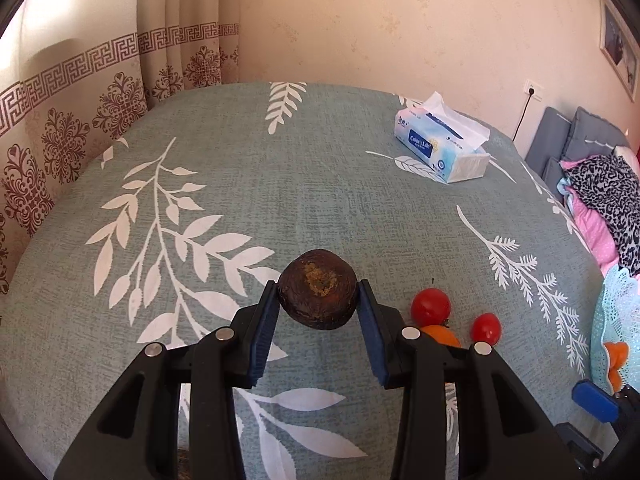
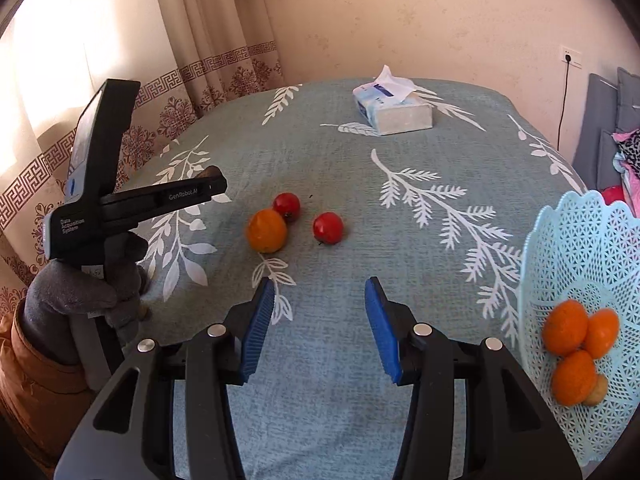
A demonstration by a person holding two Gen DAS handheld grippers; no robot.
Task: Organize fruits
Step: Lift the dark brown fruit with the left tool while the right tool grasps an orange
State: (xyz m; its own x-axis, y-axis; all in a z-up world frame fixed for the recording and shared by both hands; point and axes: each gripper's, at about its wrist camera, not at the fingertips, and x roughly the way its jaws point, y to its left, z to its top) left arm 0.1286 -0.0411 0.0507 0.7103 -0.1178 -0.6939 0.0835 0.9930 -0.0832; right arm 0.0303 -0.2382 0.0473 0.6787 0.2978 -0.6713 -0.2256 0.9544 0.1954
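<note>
Left claw [image 1: 318, 300], lower centre of the left wrist view: its blue pads are closed against both flanks of a dark brown fruit [image 1: 318, 294], which is held clear of the tabletop [image 1: 280, 200]. The fruit is round and squat, with a rough, wrinkled skin and a pale scar facing the camera. It is judged light and firm enough to hold; the coarse skin should not slip, but hard pressure could bruise it. The present hold, across the widest part, is sound.

Right claw [image 2: 320, 320], lower centre of the right wrist view: jaws stand partly apart with nothing between them.

Loose fruit, centre of the right wrist view: one orange [image 2: 267, 231] touching a small red fruit [image 2: 287, 206], and a second red fruit [image 2: 328, 227] just beside them. The red ones look smooth and thin-skinned, likely tomatoes though the view does not settle it; judged slippery and easily crushed, so each wants a gentle grip across its middle. The orange is stiffer and more forgiving.

Container: a pale blue lattice basket [image 2: 580, 240] at the right edge holds three oranges [image 2: 565, 332] clustered together, with a small tan item [image 2: 597, 391] beneath them, not identifiable. Ample room remains.

A tissue pack [image 2: 394, 108] lies in the upper centre, well apart from the fruit.
</note>
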